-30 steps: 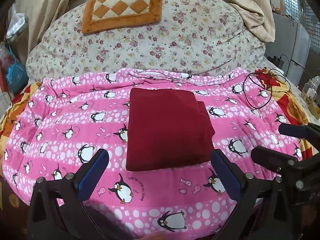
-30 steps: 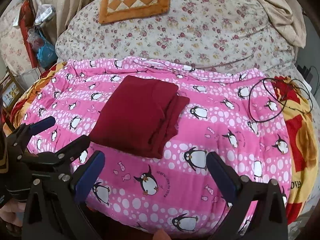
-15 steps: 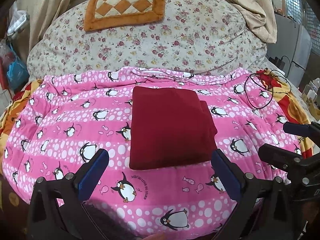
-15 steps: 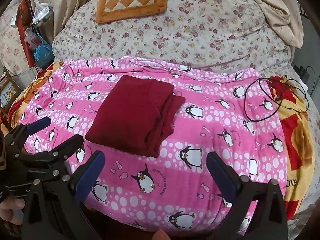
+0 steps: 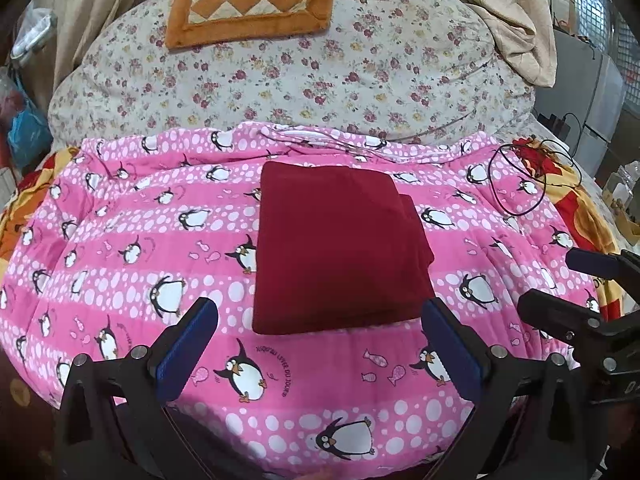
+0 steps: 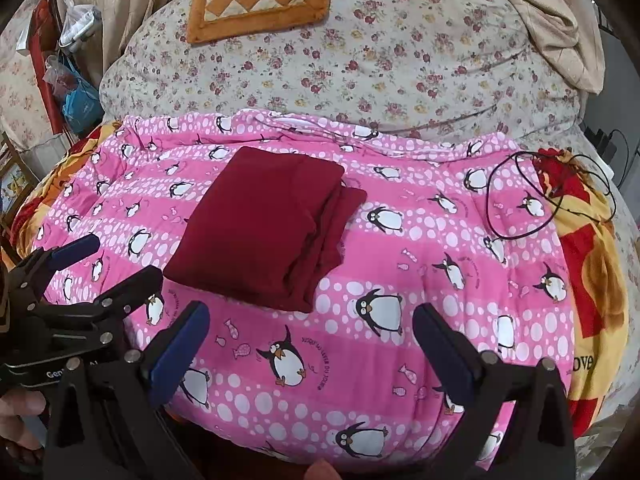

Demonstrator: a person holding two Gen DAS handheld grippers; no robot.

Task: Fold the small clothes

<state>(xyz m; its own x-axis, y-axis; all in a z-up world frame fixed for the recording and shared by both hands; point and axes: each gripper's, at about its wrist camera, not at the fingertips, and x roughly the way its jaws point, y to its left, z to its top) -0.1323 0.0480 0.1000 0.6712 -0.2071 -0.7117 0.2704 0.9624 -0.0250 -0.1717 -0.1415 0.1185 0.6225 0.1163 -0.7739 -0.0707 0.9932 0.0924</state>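
A: Claw state?

B: Left gripper [image 5: 318, 344] is seen at the bottom of the left view, jaws spread wide, nothing held. Right gripper [image 6: 310, 340] is seen at the bottom of the right view, likewise spread wide, nothing held. Each is also caught in the other's view: right one at lower right, left one at lower left, both parted there too.

A: Garment?

B: Red garment [image 5: 340, 248] is folded into a flat rectangle, laid at frame centre on the pink blanket [image 5: 120, 240]. Its near edge is just past the left fingertips, no contact. In the right view it [image 6: 268, 228] sits centre-left, with layered edges shown along its right side.

A: Beyond that?

B: A black cable [image 5: 520, 184] is looped at the blanket's right edge, well apart from the garment. A floral quilt [image 5: 320, 72] is bunched behind the blanket, upper half of frame. A checkered cushion [image 5: 252, 0] is set on it, top centre.
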